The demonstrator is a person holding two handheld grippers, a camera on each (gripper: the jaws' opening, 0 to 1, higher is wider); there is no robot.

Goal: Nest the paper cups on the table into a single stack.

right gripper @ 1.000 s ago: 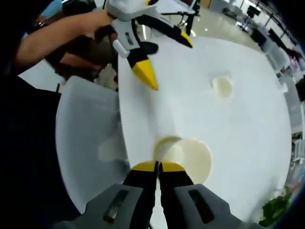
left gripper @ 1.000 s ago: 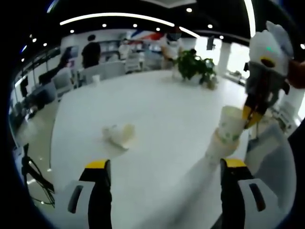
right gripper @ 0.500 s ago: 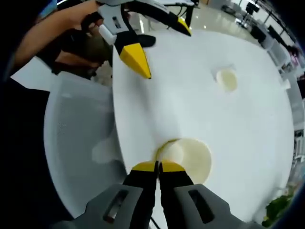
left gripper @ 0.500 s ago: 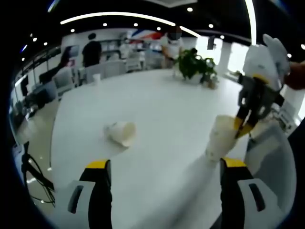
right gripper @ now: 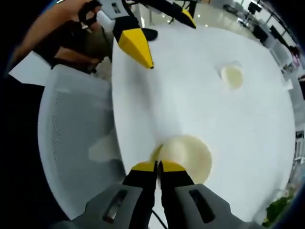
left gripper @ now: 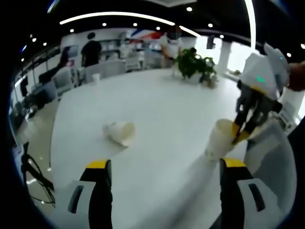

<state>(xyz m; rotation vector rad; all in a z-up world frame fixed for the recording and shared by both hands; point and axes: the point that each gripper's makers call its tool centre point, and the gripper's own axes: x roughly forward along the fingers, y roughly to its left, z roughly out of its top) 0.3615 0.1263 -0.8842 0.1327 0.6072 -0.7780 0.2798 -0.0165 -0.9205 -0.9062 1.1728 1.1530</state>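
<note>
A paper cup stack (left gripper: 218,140) stands upright near the table's right edge in the left gripper view. My right gripper (left gripper: 238,132) comes down from above and is shut on the stack's rim. In the right gripper view I look down into the cup stack (right gripper: 188,152), with my right gripper (right gripper: 157,165) pinching its near rim. Another paper cup (left gripper: 120,132) lies on its side left of centre, and shows as the far cup (right gripper: 232,76). My left gripper (left gripper: 165,163) is open with nothing in it, and its yellow-tipped left gripper (right gripper: 162,31) reaches in from the top.
The white round table (left gripper: 167,105) stretches far back to a potted plant (left gripper: 193,64). A white chair (right gripper: 71,133) stands at the table's edge by the stack. People and more chairs are in the background beyond the table.
The cup held by my right gripper has sunk into the one under it, and the stack is shorter. My left gripper has held still.
</note>
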